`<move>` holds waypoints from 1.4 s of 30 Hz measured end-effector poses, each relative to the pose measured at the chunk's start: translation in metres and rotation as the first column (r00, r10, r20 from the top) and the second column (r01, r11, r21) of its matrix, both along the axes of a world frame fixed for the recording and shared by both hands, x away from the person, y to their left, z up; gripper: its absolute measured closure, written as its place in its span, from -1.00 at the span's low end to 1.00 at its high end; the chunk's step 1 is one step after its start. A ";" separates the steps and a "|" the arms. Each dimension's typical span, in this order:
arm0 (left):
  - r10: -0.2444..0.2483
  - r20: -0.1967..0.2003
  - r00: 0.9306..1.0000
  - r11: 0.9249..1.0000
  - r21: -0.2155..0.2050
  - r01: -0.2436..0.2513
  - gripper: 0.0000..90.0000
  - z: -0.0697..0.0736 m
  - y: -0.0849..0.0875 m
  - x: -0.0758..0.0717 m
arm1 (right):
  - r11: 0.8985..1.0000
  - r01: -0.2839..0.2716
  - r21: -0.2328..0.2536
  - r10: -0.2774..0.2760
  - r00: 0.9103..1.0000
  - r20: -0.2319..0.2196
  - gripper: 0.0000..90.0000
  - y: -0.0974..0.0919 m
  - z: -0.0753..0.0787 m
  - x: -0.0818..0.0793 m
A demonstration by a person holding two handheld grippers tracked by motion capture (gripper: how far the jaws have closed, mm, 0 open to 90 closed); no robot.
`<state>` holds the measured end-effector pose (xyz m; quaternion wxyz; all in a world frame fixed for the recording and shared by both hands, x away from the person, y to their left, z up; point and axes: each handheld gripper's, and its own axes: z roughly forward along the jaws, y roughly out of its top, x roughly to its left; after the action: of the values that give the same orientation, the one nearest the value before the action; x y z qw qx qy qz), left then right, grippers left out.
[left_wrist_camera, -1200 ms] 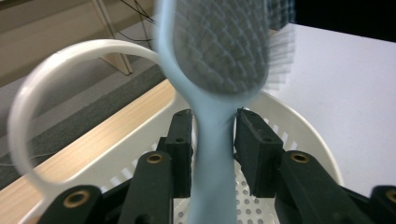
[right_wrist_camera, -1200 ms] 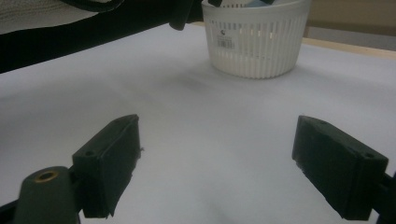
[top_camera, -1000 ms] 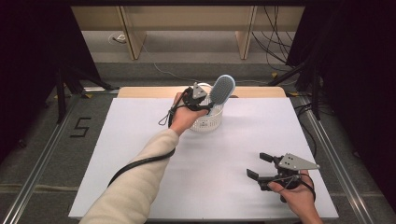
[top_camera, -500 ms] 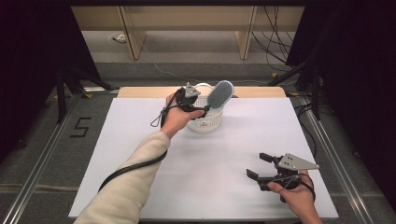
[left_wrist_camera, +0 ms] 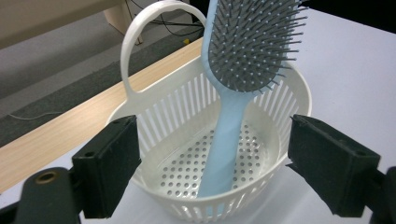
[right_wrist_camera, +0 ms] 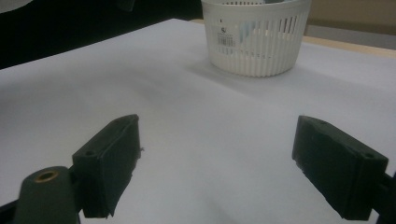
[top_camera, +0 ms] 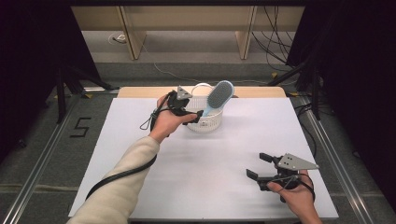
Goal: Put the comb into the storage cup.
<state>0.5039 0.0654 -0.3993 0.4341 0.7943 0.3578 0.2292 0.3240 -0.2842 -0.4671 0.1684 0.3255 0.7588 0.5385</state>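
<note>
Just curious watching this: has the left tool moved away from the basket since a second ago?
Yes. The left tool has drawn back leftward from the basket, its jaws just opening, leaving the brush inside.

Hairbrush [top_camera: 218, 97]: one, blue
Basket [top_camera: 204, 124]: one, white
Claws: two, left claw [top_camera: 198, 117] and right claw [top_camera: 258, 165]
Desk [top_camera: 210, 158]: one
</note>
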 end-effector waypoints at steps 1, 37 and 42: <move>-0.003 0.004 1.000 1.000 0.007 0.003 -0.64 0.000 0.002 -0.002 | 1.000 0.000 0.000 0.000 1.000 0.000 -0.64 0.000 0.000 0.000; 0.027 0.008 1.000 0.997 -0.070 -0.026 -0.72 -0.017 0.057 -0.049 | 1.000 0.007 -0.004 -0.007 1.000 -0.001 -0.64 0.000 0.000 0.001; 0.017 0.002 1.000 0.997 -0.076 -0.017 -0.72 -0.017 0.063 -0.058 | 1.000 0.008 -0.003 -0.008 1.000 0.001 -0.64 0.000 0.000 0.000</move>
<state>0.4460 0.1280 -0.4164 0.4623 0.7739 0.3725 0.2204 0.3244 -0.2846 -0.4673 0.1713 0.3279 0.7582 0.5369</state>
